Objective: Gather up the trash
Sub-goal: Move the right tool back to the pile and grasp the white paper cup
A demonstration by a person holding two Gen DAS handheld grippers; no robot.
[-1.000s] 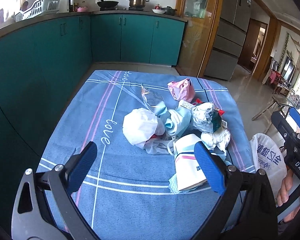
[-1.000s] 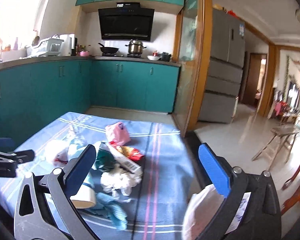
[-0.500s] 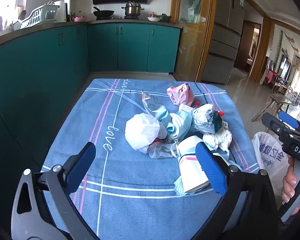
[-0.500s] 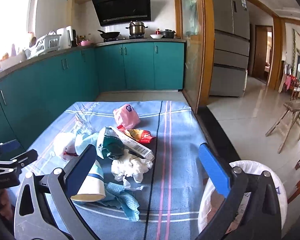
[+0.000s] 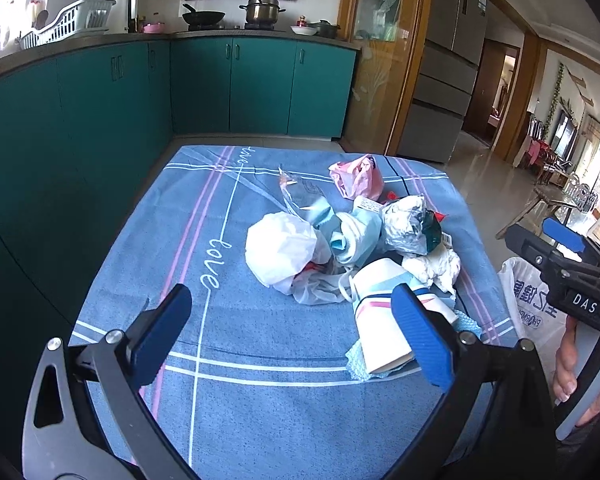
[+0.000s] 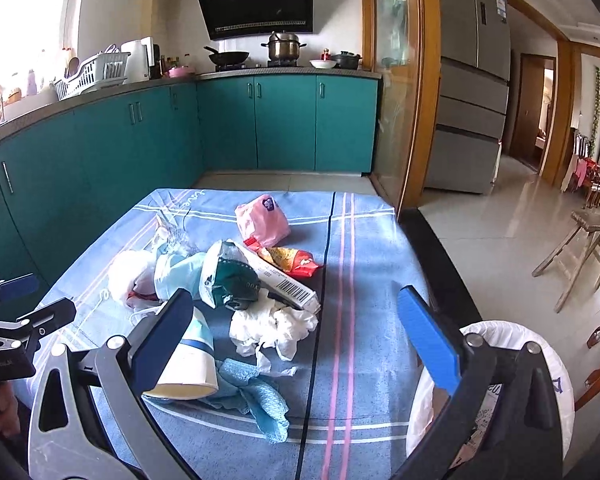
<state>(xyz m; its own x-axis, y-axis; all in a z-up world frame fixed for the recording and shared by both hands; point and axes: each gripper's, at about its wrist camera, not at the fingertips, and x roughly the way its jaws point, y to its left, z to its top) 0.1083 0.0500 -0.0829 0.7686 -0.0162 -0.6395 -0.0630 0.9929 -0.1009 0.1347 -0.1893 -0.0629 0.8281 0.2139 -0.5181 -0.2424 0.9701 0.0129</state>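
Status: both of my tongs are spread wide and hold nothing. The left tongs (image 5: pixel 292 332) hover over the near edge of the desk (image 5: pixel 160 248), which is covered by a blue striped cloth. The right tongs (image 6: pixel 296 328) hover over the near right part of the same desk.

Location of trash: 1 heap lies on the cloth, right of centre. It includes a paper cup (image 6: pixel 188 364) on its side at the near edge, crumpled white tissue (image 6: pixel 272 326) just beside it, a blue mesh cloth (image 6: pixel 260 400) under and in front of the cup, a white plastic bag (image 5: pixel 284 252), a pink packet (image 6: pixel 262 222) at the far side, a red snack wrapper (image 6: pixel 292 260) and a long barcoded box (image 6: pixel 284 280).

Receptacle: a bin lined with a white bag (image 6: pixel 540 344) stands off the desk's right edge, near the right tongs.

Probable faults from this position:
1. The cup is light and lies on its side; a grip on its rim may crush it or roll it away.
2. The items overlap and touch, so lifting 1 may drag others off the desk edge.
3. Tissue and film are thin; the tongs may close on the cloth as well.
4. Both tongs work near the same heap and may collide.
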